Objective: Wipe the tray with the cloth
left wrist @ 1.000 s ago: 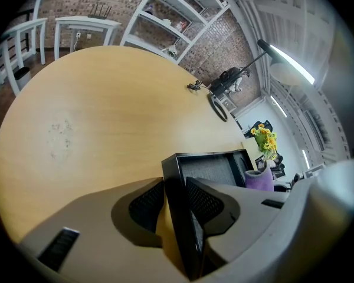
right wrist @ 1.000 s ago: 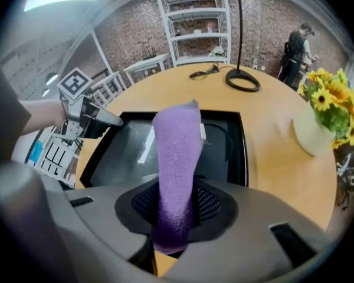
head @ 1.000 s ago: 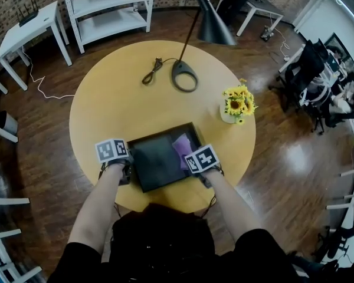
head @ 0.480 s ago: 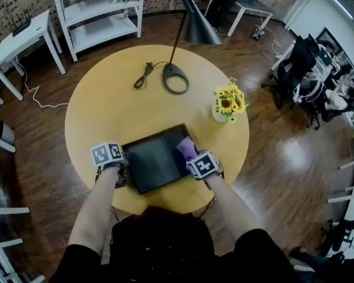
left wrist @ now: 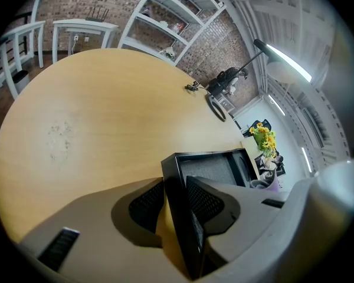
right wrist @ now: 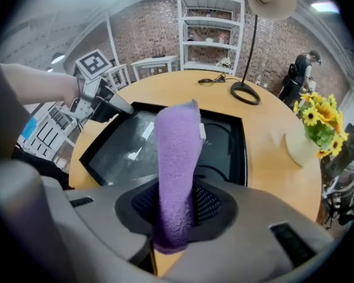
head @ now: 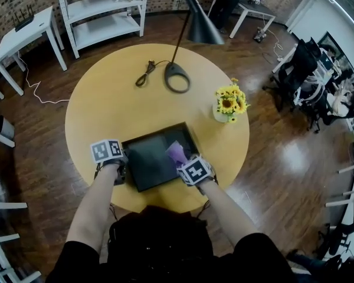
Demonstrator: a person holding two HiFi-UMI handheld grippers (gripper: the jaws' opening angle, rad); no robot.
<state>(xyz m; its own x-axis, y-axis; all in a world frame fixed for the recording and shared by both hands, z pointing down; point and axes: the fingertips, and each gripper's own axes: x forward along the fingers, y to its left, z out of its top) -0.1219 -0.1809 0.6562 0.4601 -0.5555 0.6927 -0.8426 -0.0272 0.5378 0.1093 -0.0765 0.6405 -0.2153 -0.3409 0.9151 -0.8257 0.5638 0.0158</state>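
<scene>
A: While the right gripper's (right wrist: 176, 210) jaws are clamped on the purple cloth (right wrist: 177, 152), its free end reaches over the tray's (right wrist: 245, 153) right half. Does it touch the bottom?

B: Can't tell. The left gripper's (left wrist: 177, 208) jaws pinch the tray's left wall, pinning it on the round surface (head: 115, 93).

A: Risk?

B: A hard drag could pull that narrow fold free, or skid the tray toward the vase (head: 222, 115), far right
</scene>
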